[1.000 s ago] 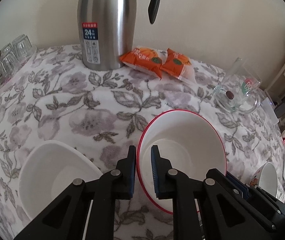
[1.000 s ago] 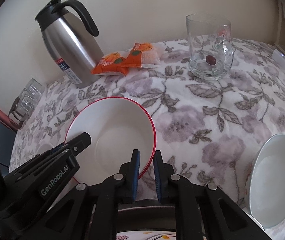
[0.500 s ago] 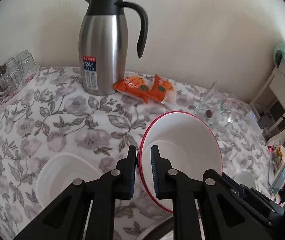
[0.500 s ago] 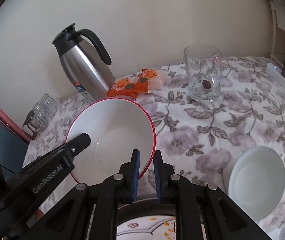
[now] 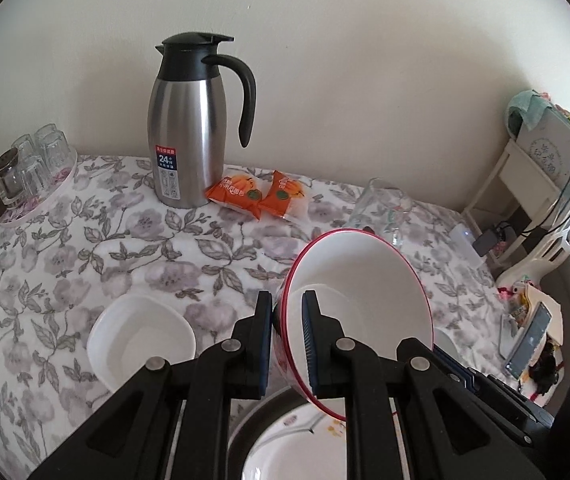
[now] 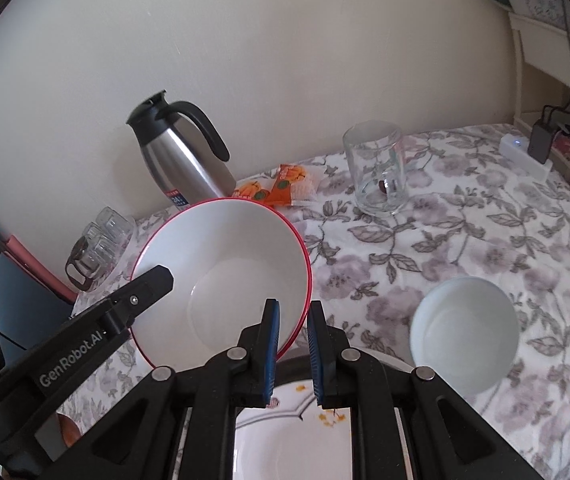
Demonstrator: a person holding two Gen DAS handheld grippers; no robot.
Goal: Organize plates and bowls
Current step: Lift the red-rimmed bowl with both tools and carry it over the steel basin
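Note:
A red-rimmed white bowl (image 5: 365,280) is held tilted in the air by both grippers. My left gripper (image 5: 287,344) is shut on its left rim. My right gripper (image 6: 293,354) is shut on its right rim; the bowl also shows in the right wrist view (image 6: 225,272). Below it lies a white plate with a flower pattern (image 5: 285,448), also in the right wrist view (image 6: 293,440). A plain white bowl (image 5: 141,340) sits on the flowered cloth to the left. Another white bowl (image 6: 465,332) sits to the right.
A steel thermos jug (image 5: 189,128) stands at the back by the wall, with two orange snack packets (image 5: 257,196) beside it. A glass mug (image 6: 377,172) stands at the back right. A tray of small glasses (image 5: 25,172) is at the far left. A power strip (image 6: 525,156) lies at the right edge.
Both grippers have lifted the red-rimmed bowl up and back from the cloth. The flower-pattern plate has come into view beneath it.

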